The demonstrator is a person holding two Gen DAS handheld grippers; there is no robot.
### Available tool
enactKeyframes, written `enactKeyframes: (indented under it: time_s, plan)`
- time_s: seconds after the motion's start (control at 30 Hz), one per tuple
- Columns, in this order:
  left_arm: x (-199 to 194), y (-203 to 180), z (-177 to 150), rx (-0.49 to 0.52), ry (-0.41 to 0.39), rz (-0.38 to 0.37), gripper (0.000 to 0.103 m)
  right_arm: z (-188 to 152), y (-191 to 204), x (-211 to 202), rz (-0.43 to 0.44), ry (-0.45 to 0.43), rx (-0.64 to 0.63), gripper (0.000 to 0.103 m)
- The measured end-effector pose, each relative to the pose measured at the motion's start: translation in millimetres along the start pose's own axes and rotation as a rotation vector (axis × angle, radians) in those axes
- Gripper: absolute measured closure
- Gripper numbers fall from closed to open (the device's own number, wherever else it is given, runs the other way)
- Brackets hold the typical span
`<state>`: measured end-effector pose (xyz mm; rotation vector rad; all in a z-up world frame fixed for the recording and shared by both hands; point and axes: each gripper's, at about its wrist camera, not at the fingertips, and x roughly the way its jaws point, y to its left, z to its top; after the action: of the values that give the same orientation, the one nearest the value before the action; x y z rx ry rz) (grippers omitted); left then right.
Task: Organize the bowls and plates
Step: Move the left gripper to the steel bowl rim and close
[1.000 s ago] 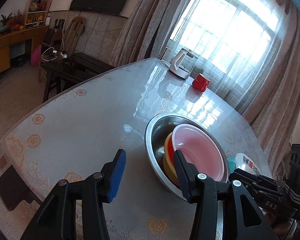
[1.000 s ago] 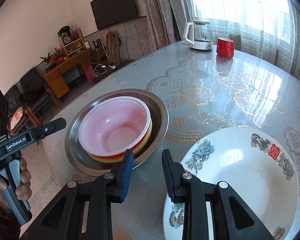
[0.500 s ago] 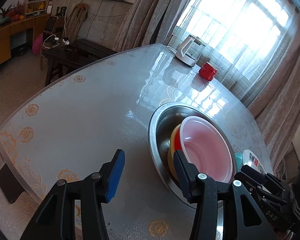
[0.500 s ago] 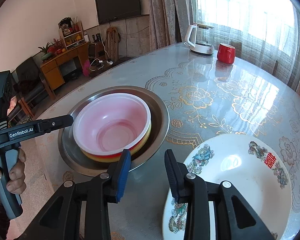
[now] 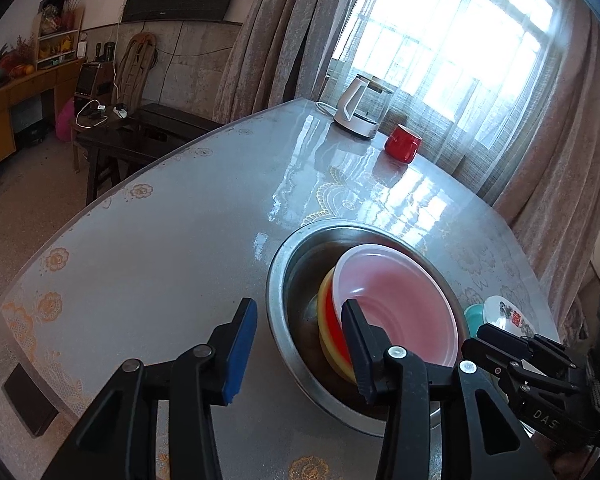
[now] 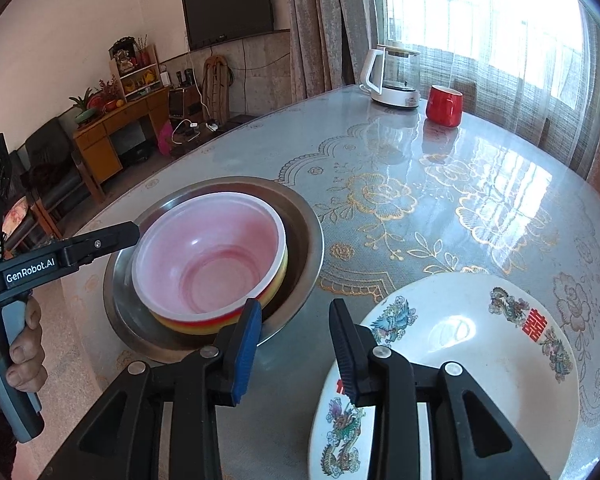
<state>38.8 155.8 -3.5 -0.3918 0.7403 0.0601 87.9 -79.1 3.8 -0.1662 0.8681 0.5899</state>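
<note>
Pink plastic bowl is seen nested on top of a red bowl and a yellow bowl, the stack seated inside a wide steel basin on the floral-patterned table. The stack sits off-centre in the basin, toward its near-left side as viewed from the right wrist.

A white plate with dragon and phoenix decoration lies flat on the table just right of the basin, apart from its rim. In the left wrist view a teal object's edge shows between the basin and the plate; what it is cannot be told.

Left gripper is held with its jaws apart and nothing between them, low over the near rim of the basin, one finger in front of the bowl stack. Right gripper is likewise spread with nothing gripped, positioned over the gap between basin and plate; its right finger overlaps the plate's near-left edge in view, contact not determinable.

Beyond the basin, at the far end of the table by the window, a white electric kettle and a red mug stand side by side.
</note>
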Motion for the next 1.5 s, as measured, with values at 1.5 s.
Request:
enactKeyframes:
  time_s: [1.5]
  plan:
    - [13, 7, 11, 0.16, 0.052, 0.061, 0.071, 11, 1, 22, 0.011, 0.069, 0.047, 0.069]
